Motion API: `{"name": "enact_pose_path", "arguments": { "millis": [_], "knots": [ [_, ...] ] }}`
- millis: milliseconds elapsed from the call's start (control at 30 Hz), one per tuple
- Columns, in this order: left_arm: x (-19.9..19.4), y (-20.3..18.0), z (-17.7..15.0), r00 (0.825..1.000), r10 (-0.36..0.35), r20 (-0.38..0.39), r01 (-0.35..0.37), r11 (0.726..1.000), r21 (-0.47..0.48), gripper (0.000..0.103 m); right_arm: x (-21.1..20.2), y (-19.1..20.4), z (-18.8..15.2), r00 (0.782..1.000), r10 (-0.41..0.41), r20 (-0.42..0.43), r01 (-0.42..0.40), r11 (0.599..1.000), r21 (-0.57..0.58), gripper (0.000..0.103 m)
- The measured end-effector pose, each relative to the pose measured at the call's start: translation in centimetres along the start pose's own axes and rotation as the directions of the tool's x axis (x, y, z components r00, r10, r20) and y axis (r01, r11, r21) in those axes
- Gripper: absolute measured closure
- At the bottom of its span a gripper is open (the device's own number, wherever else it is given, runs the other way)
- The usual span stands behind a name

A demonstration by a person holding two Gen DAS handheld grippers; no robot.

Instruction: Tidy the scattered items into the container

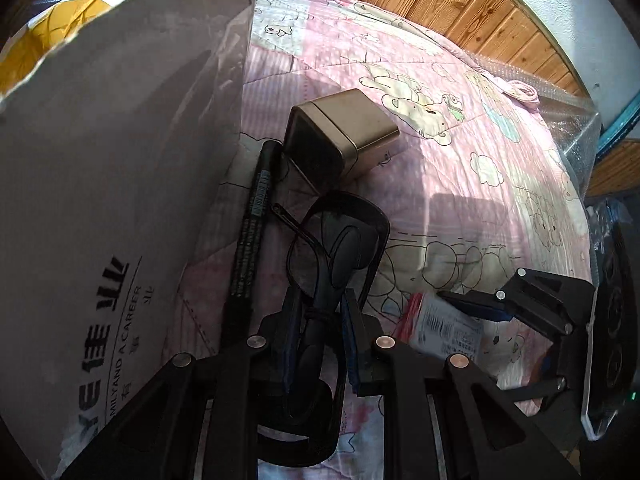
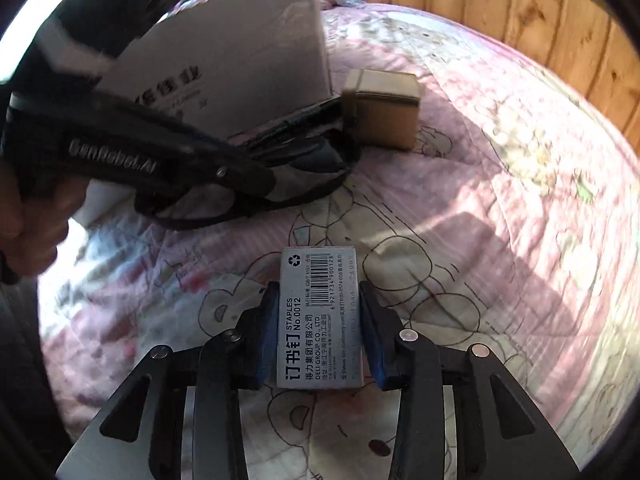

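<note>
The left claw [image 1: 316, 344] is closed on the black glasses [image 1: 336, 256], the folded frame being pinched between the blue pads. The right claw [image 2: 320, 332] straddles the staples box [image 2: 318, 320]; its pads stand close to or against the long sides, and whether the box is actually gripped cannot be told. The box lies flat on the bed [image 2: 500, 168].

The cardboard container [image 1: 120, 160] stands on the bed toward the headboard edge, its near wall just beside the left claw. A black pen [image 1: 252, 216] lies along the foot of that wall, and a gold tin [image 1: 344, 132] rests on its side just beyond the glasses.

For the step in hand, the glasses should be raised until the whole frame is above the container rim before being carried across, so that the cardboard wall is not pushed or tipped. The pinch should be kept light, since a thin frame is likely to twist. Release is best made low inside. The staples box should be squeezed squarely across its long sides before lifting.
</note>
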State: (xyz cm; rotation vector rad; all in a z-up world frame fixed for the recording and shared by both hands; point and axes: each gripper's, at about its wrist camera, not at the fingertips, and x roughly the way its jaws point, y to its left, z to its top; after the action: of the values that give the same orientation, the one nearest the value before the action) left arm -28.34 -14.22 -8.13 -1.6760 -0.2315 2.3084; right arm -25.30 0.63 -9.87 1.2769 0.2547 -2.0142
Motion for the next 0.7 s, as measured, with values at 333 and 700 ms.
{"name": "enact_pose_path", "arguments": {
  "millis": [333,700],
  "knots": [
    [-1.8,-0.7,-2.4,0.999,-0.045,-0.004,0.045,0.998,0.034,0.082,-2.2,-0.9,-4.0,0.995,0.064,0.074,-0.085,0.944,0.320,0.064],
    [-6.3,-1.0,-6.5,0.997,-0.067,0.031,0.064,0.995,0.079,0.082,-3.0,2.7,-6.5,0.995,0.006,0.103,-0.057,0.866,0.497,0.064]
  ]
}}
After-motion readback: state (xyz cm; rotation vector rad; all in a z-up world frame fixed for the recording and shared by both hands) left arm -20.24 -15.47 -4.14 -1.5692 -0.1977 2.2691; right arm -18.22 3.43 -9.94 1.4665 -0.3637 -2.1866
